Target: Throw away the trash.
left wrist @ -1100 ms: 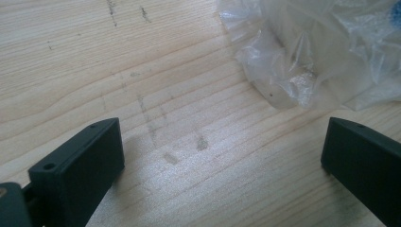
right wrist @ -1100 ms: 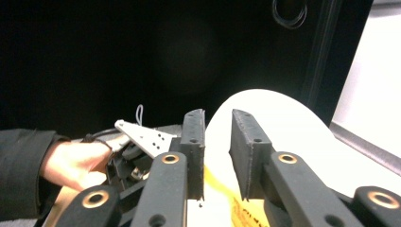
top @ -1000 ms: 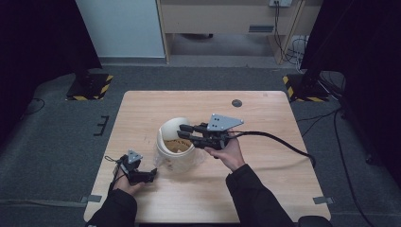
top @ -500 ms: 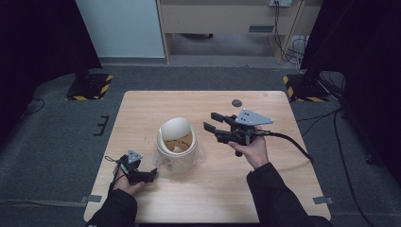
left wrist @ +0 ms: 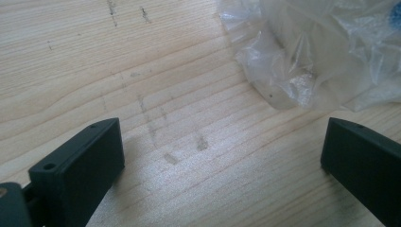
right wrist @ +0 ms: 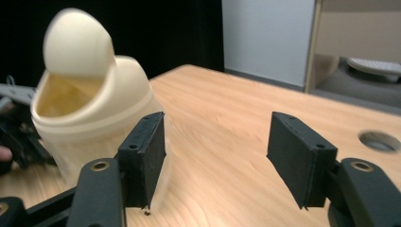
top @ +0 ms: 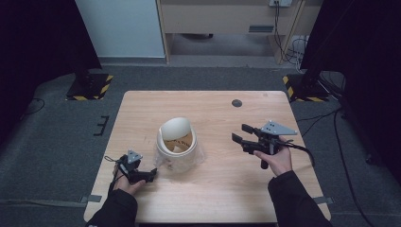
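One small cream bin [top: 177, 144] with a swing lid, standing upright near the middle of the desk [top: 213, 113]. One clear plastic liner [top: 163, 163] bunched around the bin's base, touching the wood. One round dark hole [top: 237, 103] in the desk top, toward the far edge. Two hand-held grippers, one per hand.

Right hand-held gripper [top: 239, 133] raised over the desk to the right of the bin, well apart from it, jaws pointing left toward it. Released: jaws spread wide, nothing between them. Grey three-cornered plate [top: 278, 128] on top, black cable [top: 302, 149] trailing off to the right. In the right gripper view, the right hand-held gripper [right wrist: 217, 142] framing bare wood, with the bin [right wrist: 90, 104] standing past the jaw on the left side of that view, lid tilted up and the opening showing, slightly blurred. Hole [right wrist: 378, 140] visible at the far right of that view.

Left hand-held gripper [top: 150, 173] low at the near left of the desk, just beside the bin's near-left side, jaws pointing right toward the liner. Also released: in the left gripper view, the left hand-held gripper [left wrist: 222, 151] with both jaws wide apart over bare wood, holding nothing. Crumpled liner [left wrist: 312, 56] lying ahead of the jaws at the upper right of that view, near but not touching either jaw.

Bin between the two hand-held grippers, closer to the left one.
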The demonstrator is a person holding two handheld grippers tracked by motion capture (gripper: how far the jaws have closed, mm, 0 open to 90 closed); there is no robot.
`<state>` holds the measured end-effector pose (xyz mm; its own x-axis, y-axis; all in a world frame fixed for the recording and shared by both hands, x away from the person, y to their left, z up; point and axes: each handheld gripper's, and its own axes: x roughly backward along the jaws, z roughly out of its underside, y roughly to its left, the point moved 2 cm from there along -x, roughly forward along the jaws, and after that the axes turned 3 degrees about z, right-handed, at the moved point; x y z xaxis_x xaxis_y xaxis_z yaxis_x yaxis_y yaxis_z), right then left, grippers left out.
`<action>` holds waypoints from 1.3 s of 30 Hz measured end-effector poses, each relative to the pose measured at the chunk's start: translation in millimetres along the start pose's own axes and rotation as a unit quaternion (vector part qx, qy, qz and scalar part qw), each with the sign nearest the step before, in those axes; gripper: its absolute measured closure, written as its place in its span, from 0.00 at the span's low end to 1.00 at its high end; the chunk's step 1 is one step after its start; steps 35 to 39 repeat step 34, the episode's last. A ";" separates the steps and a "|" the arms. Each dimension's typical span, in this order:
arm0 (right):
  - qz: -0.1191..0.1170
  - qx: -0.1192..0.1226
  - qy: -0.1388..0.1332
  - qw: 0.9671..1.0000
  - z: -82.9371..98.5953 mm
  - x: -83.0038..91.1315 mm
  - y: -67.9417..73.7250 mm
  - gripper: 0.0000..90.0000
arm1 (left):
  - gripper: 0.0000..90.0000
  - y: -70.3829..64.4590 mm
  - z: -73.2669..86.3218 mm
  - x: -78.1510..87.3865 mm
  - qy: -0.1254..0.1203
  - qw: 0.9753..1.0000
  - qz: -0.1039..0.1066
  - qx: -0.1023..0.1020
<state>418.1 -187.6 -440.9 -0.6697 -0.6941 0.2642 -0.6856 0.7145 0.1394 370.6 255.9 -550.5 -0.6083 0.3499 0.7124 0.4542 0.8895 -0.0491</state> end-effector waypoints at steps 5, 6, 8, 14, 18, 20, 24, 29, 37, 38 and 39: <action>0.017 -0.024 0.021 0.999 23.9 11.6 -16.2 0.38 | 0.00 -0.4 0.0 -0.2 0.001 1.000 -0.001 -0.001; 0.021 -0.029 0.033 0.999 28.6 13.2 -20.4 0.37 | 0.00 -0.6 0.0 -0.3 0.001 1.000 -0.002 -0.002; 0.036 -0.031 0.053 0.997 35.6 16.1 -28.3 0.36 | 0.00 -0.5 0.0 -0.2 0.001 1.000 -0.002 -0.002; 0.078 -0.050 0.098 0.991 56.0 23.0 -49.1 0.34 | 0.00 -0.1 0.2 0.0 0.001 1.000 0.000 -0.003; 0.106 -0.054 0.116 0.986 67.4 28.4 -60.7 0.32 | 0.00 0.1 0.4 0.2 0.001 1.000 0.002 -0.006; 0.121 -0.052 0.127 0.983 71.9 31.4 -67.0 0.31 | 0.00 0.5 0.5 0.4 0.002 1.000 0.004 -0.008; 0.152 -0.057 0.156 0.974 83.2 38.0 -79.2 0.30 | 0.00 3.6 1.1 1.1 0.002 1.000 0.012 -0.017; 0.177 -0.051 0.192 0.964 94.1 41.4 -90.8 0.26 | 0.00 7.4 1.5 2.0 0.003 1.000 0.016 -0.021; 0.175 -0.049 0.203 0.962 97.1 38.6 -91.1 0.25 | 0.00 8.6 1.9 2.4 0.002 1.000 0.021 -0.022; 0.175 -0.049 0.203 0.962 97.1 38.6 -91.1 0.25 | 0.00 8.6 1.9 2.4 0.002 1.000 0.021 -0.022; 0.175 -0.049 0.203 0.962 97.1 38.6 -91.1 0.25 | 0.00 8.6 1.9 2.4 0.002 1.000 0.021 -0.022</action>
